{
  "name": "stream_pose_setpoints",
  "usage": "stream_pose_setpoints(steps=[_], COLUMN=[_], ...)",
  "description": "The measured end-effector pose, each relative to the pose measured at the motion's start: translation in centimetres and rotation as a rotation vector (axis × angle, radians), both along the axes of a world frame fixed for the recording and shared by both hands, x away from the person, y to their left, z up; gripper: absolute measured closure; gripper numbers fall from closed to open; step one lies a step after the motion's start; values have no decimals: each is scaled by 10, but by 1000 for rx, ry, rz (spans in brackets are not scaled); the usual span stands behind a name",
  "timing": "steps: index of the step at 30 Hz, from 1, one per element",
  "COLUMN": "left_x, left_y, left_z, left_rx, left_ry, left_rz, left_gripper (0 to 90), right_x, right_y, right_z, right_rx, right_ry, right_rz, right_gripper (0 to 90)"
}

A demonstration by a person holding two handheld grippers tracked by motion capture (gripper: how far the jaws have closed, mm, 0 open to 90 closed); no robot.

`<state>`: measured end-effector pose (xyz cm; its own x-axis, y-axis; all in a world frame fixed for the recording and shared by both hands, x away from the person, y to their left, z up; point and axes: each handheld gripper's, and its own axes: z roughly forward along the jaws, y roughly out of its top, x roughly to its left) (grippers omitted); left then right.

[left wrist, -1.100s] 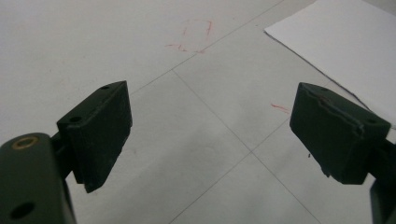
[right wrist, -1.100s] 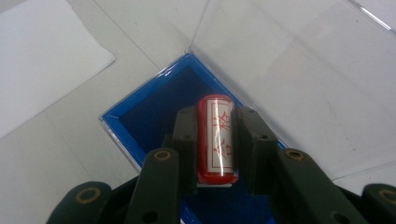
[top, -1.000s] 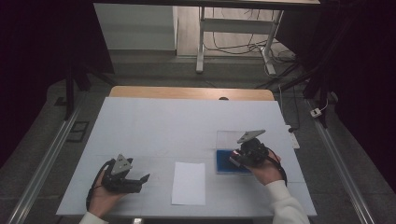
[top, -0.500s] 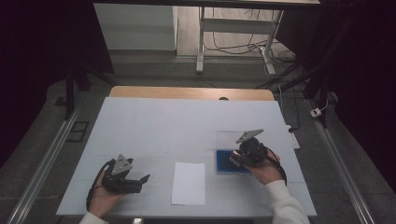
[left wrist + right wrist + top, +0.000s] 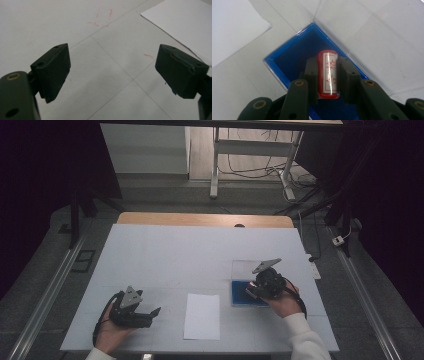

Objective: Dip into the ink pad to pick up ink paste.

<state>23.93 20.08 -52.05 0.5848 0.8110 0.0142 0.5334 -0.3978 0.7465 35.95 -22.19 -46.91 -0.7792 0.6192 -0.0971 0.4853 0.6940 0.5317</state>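
Pinching a red stamp [image 5: 327,75] over the blue tray [image 5: 287,62], right gripper [image 5: 327,77]; left gripper [image 5: 112,72] spread

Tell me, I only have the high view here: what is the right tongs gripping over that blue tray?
Observer: The right tongs are shut on a red stamp, a cylinder with a white label bearing red characters.
Operator: Is it in the tray or lifted?
Observer: It sits above the dark blue pad of the blue tray; whether it touches the pad I cannot tell.
Operator: And the clear thing beside the tray?
Observer: A transparent lid lies flat on the table, joined to the tray's far edge.
Operator: Left side?
Observer: The left tongs are open over bare table, with faint red marks beyond them and the white paper at the upper right.
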Motion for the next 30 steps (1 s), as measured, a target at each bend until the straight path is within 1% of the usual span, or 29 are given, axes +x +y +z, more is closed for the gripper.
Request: stream_pose_setpoints(steps=[5, 11, 13, 17, 22, 24, 30], left_x=[0, 0, -1, 0, 0, 0, -1], left_y=[-1, -1, -1, -1, -1, -1, -1], left_z=[0, -1, -1, -1, -1, -1, 0], left_rx=[2, 2, 3, 5, 0, 0, -3], left_ry=[2, 2, 2, 3, 3, 3, 0], left_rz=[0, -2, -2, -6, -4, -5, -4], left_gripper=[134, 134, 134, 134, 134, 134, 134], right_x=[0, -1, -1, -1, 0, 0, -2], right_y=[-2, -1, -2, -2, -3, -4, -3], right_z=[-1, -2, -3, -3, -3, -4, -4], right_rx=[17, 16, 25, 18, 26, 36, 27], right_ry=[-1, -8, -8, -8, -8, -6, -14], right_rz=[-1, 0, 0, 1, 4, 1, 0], right_gripper=[707, 707, 708, 708, 708, 708, 708])
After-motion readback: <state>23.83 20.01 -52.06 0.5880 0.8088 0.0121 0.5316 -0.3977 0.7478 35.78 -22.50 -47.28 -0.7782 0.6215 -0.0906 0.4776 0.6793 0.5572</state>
